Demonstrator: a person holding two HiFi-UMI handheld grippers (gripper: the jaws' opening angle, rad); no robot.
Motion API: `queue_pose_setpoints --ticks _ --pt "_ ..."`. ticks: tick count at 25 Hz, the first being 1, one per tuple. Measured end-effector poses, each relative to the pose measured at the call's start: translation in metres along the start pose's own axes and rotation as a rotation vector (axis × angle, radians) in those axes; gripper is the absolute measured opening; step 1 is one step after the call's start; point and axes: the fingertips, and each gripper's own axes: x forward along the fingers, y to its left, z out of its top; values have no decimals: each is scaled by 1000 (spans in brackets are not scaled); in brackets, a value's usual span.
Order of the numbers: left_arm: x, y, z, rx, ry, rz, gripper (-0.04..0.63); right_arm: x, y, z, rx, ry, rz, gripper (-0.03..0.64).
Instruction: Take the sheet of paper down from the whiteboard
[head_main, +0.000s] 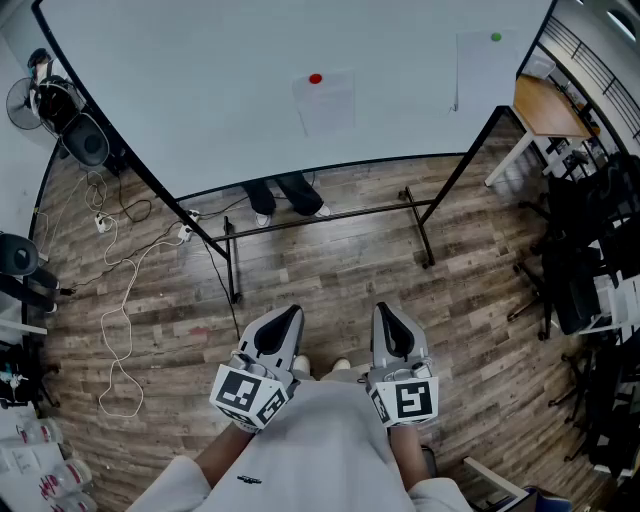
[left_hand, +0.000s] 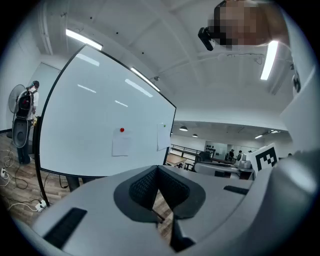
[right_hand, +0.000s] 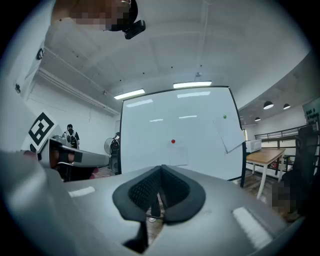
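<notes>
Left gripper (head_main: 288, 316), right gripper (head_main: 387, 313) seemingly closed

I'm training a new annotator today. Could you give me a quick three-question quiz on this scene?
1. How many sheets hang on the whiteboard?
2. True or false: the left gripper holds a sheet.
3. Which magnet pins the middle sheet: A red, B green, C blue?

Key:
1. Two: the middle sheet and a right sheet under a green magnet.
2. False: it is shut and empty, as is the right gripper; both are away from the whiteboard.
3. A, the red magnet.
</notes>
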Motion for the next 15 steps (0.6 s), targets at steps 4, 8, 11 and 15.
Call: queue_pose_setpoints --ticks 4,8,11,15 --pt "8 -17 -1 8 9 -7 6 -8 -15 -2 5 -2 -7 -2" --pt "13 -20 -6 6 20 -3 6 -10 -21 -1 17 -29 -7 -3" --pt "19 -24 -8 1 15 0 6 -14 -26 -1 29 -38 0 -2" --pt "32 -36 -9 7 6 -14 6 -20 -38 -1 36 -44 -15 -2"
